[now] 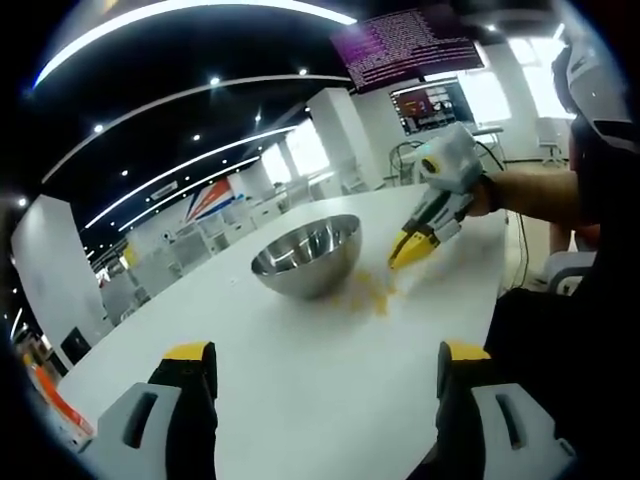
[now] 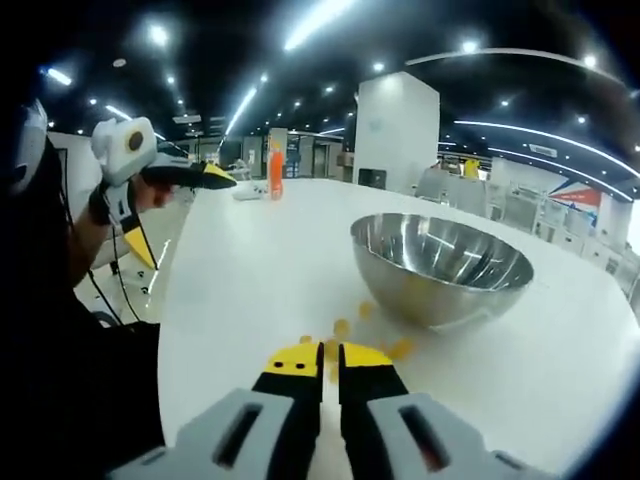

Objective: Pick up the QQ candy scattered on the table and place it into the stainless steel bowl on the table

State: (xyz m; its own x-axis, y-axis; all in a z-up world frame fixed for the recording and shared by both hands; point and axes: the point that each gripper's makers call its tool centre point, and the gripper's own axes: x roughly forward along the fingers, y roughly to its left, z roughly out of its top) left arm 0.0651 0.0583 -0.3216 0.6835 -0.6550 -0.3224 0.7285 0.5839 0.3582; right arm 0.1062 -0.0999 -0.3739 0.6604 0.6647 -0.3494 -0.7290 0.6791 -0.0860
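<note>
Candy [image 2: 343, 328] small, yellow, scattered beside bowl [image 2: 440, 266]

- QQ candy [image 2: 345, 340]: small yellow-orange pieces scattered loose on the white table, clustered just beside the bowl's base.
- Stainless steel bowl [image 2: 441, 267]: round, shiny, upright on the table, mouth open upward; its inside looks bare.

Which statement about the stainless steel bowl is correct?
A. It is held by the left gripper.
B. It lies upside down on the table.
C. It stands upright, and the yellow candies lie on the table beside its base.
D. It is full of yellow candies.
C: the stainless steel bowl stands open side up on the white table, and the yellow candies lie beside its base.
</note>
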